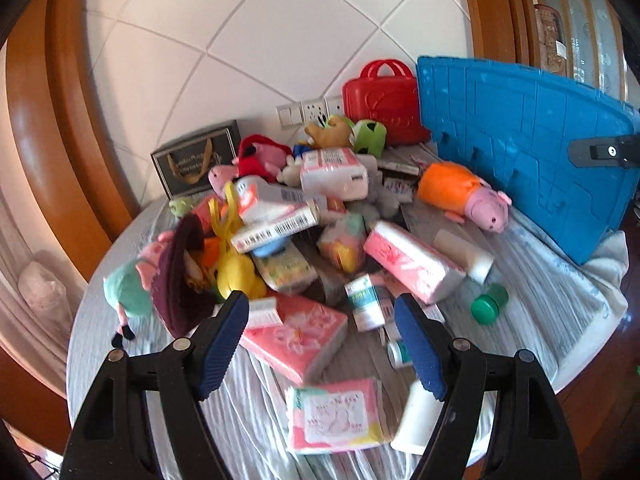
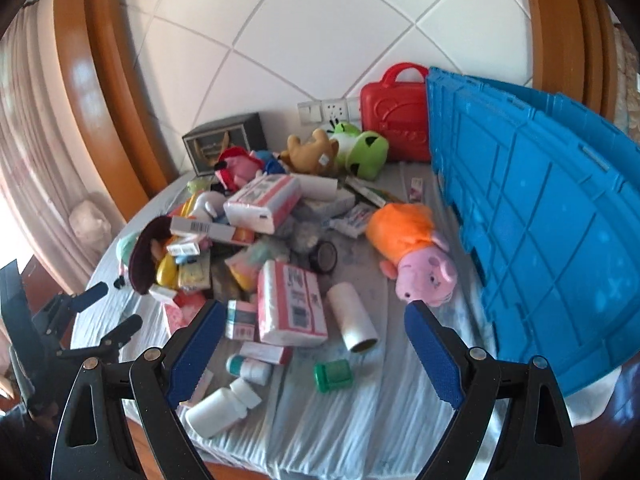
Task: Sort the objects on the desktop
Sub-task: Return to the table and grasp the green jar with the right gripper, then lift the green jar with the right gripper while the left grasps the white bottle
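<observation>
Round table under a pale wrinkled cloth [image 2: 360, 420], white tiled wall behind, heaped with clutter to sort. Heap centre: pink-and-white tissue pack [image 2: 290, 308] lying flat, white cardboard roll [image 2: 352, 316] just right of it, small green-capped jar [image 2: 333, 375] in front, white plastic pill bottle [image 2: 222, 404] on its side near the table edge. Pink pig plush in an orange dress [image 2: 416, 256] lies right of the heap, near a big blue plastic crate lid [image 2: 540, 220] that leans tilted at the table's right. Red plastic toy suitcase [image 2: 394, 116] upright at the back by the wall sockets, green frog plush [image 2: 364, 148] and tan bear plush [image 2: 310, 152] in front of it, dark gift box [image 2: 224, 140] back left. Left gripper [image 1: 320, 344] hovers above a pink floral tissue pack [image 1: 294, 338], blue-padded fingers [image 1: 222, 348] spread wide, touching nothing, holding nothing. Right gripper [image 2: 312, 350] likewise wide apart and empty, over the near edge of the heap; fingers [image 2: 430, 356] are clear of all items. Left gripper also shows at the left edge of the right wrist view, spread.
</observation>
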Demonstrator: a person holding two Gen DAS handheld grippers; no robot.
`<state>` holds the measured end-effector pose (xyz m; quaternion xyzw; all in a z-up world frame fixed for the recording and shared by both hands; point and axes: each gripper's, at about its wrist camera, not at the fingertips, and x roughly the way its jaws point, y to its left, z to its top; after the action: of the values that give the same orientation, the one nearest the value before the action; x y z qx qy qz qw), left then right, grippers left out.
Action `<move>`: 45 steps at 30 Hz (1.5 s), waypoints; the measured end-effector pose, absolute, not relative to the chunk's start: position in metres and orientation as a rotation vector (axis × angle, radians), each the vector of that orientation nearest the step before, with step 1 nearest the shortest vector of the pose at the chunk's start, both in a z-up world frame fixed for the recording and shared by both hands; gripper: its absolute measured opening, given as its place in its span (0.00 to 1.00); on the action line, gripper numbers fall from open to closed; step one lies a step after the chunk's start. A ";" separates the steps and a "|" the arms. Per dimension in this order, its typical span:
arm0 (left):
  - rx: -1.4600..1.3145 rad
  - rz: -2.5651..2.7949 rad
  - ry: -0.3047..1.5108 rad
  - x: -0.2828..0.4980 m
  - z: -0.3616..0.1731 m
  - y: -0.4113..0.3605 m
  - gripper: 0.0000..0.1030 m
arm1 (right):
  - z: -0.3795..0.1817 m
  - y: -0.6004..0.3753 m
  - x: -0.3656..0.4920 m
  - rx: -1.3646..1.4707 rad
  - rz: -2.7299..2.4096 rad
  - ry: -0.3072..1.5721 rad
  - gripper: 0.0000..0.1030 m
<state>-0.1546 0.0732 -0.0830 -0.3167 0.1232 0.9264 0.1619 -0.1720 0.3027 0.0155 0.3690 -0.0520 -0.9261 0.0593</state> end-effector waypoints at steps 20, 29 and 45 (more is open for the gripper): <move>-1.201 2.308 0.505 -0.127 -0.222 0.145 0.73 | -0.129 0.309 -0.200 1.464 -2.560 -0.059 0.89; -1.232 2.318 0.427 -0.139 -0.232 0.138 0.54 | -0.164 0.295 -0.232 1.520 -2.483 0.055 0.83; -1.151 2.370 0.359 -0.139 -0.208 0.127 0.50 | -0.158 0.283 -0.232 1.512 -2.527 0.075 0.43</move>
<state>-0.1394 0.1268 -0.2085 -0.4204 0.1311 0.8655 0.2388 -0.2320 0.2826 -0.1576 0.5108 0.0255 -0.8537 0.0980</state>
